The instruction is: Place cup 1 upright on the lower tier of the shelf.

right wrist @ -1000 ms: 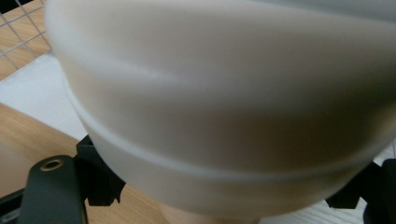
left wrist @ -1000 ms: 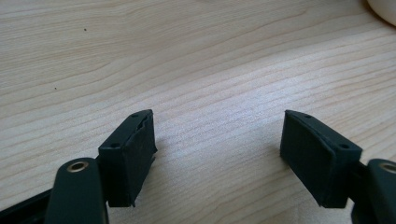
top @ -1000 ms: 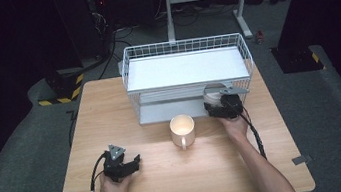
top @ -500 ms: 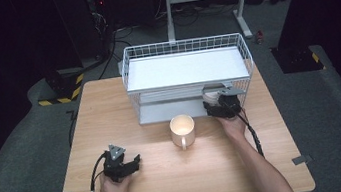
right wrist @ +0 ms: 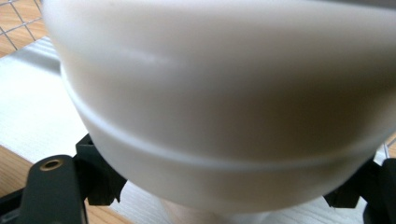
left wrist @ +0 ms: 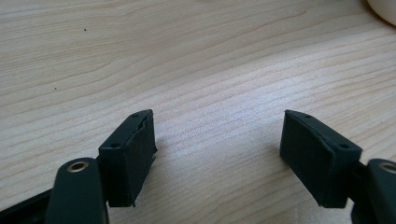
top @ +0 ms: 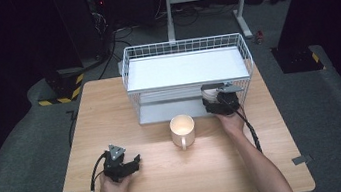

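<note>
A white bowl (right wrist: 224,102) sits close up between the jaws of my right gripper (right wrist: 224,186), which is shut on its lower body. In the high view my right gripper (top: 213,96) is at the right front of the white wire rack (top: 128,76), by its lower shelf (top: 165,111), with the bowl (top: 209,89) at its tip. A cream mug (top: 182,127) stands on the table in front of the rack, handle toward the person. My left gripper (top: 130,163) rests near the table's front left. Its jaws stand open over bare wood (left wrist: 217,154).
The rack's white upper shelf (top: 185,68) looks bare. The wooden table (top: 110,109) has free room to the left and along the front. A cable (top: 252,132) trails from my right gripper along the forearm. Dark floor and stands surround the table.
</note>
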